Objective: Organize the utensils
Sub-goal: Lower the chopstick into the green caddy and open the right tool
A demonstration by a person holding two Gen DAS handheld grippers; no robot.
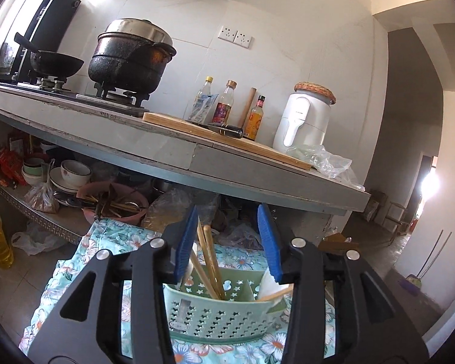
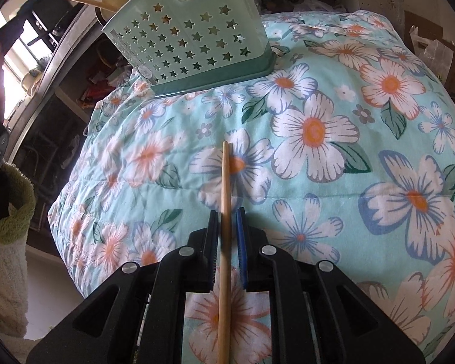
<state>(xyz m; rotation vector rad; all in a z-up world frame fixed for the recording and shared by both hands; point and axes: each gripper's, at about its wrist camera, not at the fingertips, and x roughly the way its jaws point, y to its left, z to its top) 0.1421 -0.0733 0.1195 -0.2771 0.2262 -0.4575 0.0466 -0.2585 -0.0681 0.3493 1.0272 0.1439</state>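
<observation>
A green perforated utensil holder [image 1: 221, 318] stands on a floral cloth [image 1: 112, 242]. It holds several wooden chopsticks [image 1: 210, 261] and a white utensil [image 1: 270, 282]. My left gripper [image 1: 227, 236] is open just above the holder, its blue pads either side of the chopsticks. In the right wrist view the holder [image 2: 191, 48] stands at the far edge of the cloth [image 2: 333, 157]. My right gripper [image 2: 227, 221] is shut on a single wooden chopstick [image 2: 226, 182], held above the cloth and pointing towards the holder.
A kitchen counter [image 1: 166, 148] rises behind the holder with a stove, a black pot [image 1: 130, 57], bottles, a cutting board [image 1: 227, 139] and a white appliance [image 1: 303, 121]. Bowls and bags fill the shelf below [image 1: 72, 179]. A sleeved arm [image 2: 6, 212] shows at the left.
</observation>
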